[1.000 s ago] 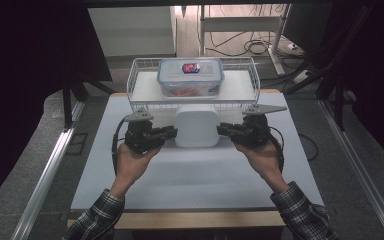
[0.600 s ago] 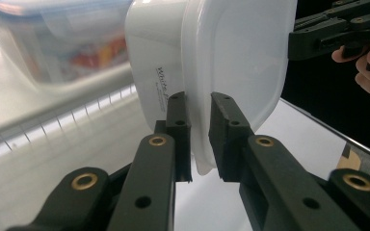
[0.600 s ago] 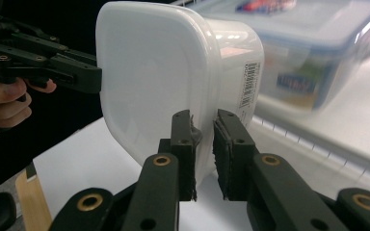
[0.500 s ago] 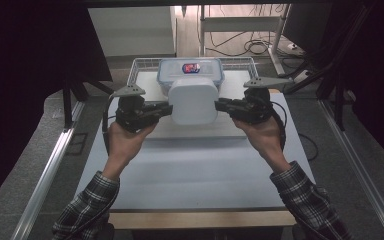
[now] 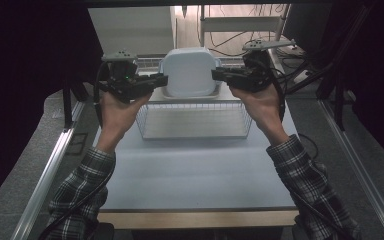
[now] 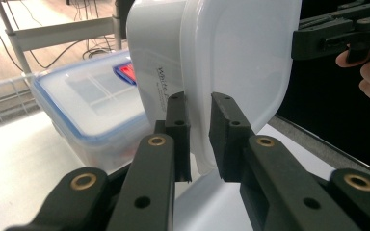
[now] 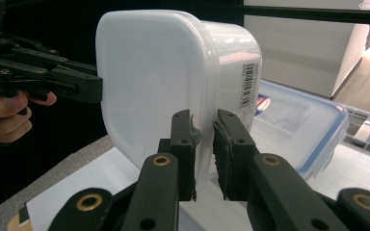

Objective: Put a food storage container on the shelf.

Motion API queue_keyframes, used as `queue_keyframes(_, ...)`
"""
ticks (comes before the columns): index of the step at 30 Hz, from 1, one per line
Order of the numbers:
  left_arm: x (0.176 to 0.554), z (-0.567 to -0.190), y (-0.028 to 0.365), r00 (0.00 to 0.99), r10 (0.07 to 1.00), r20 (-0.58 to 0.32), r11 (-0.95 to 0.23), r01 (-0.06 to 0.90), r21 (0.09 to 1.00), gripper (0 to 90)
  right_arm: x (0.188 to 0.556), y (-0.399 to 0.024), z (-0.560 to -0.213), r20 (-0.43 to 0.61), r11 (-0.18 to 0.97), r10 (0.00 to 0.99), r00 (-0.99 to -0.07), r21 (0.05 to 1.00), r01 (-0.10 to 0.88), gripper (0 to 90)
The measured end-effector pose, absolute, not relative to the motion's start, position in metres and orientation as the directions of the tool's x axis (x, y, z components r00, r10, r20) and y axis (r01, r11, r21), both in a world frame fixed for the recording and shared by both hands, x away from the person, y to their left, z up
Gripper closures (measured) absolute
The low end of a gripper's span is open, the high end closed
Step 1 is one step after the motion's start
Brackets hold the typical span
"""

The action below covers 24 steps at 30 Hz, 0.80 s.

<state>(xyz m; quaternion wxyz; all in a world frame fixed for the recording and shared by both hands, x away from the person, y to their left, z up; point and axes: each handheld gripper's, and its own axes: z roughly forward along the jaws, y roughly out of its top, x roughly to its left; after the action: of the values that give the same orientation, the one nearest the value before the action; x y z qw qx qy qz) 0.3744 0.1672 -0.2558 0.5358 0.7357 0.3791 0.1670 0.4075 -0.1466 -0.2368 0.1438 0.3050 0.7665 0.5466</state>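
Lifting white container [image 5: 188,71] higher than before | left gripper [image 5: 161,80] clamped on rim | right gripper [image 5: 218,75] clamped on rim

A lab: dark curtains [image 5: 25,60], loose cables [image 5: 230,42].

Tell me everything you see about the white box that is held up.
The white box is a matte plastic container with rounded corners, a lid with a protruding rim, printed lettering on one side and a barcode label on another. It is held in the air, tipped on its side, above the wire rack. The left hand-held gripper and right hand-held gripper pinch its rim from opposite sides.
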Motion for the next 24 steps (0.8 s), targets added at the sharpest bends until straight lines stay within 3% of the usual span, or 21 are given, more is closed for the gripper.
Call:
queue_keyframes(17, 0.419, -0.251, 0.165, 0.635, 0.742, -0.214, -0.121, 0.441, 0.889, 78.4, 0.454, -0.143, -0.240, 0.175, 0.177, 0.668, -0.723, 0.907, 0.382, 75.5)
queue_keyframes(24, 0.427, -0.254, 0.165, 0.624, 0.744, -0.239, -0.091, 0.448, 0.889, 72.2, 0.457, -0.141, -0.239, 0.178, 0.170, 0.664, -0.727, 0.910, 0.379, 71.1)
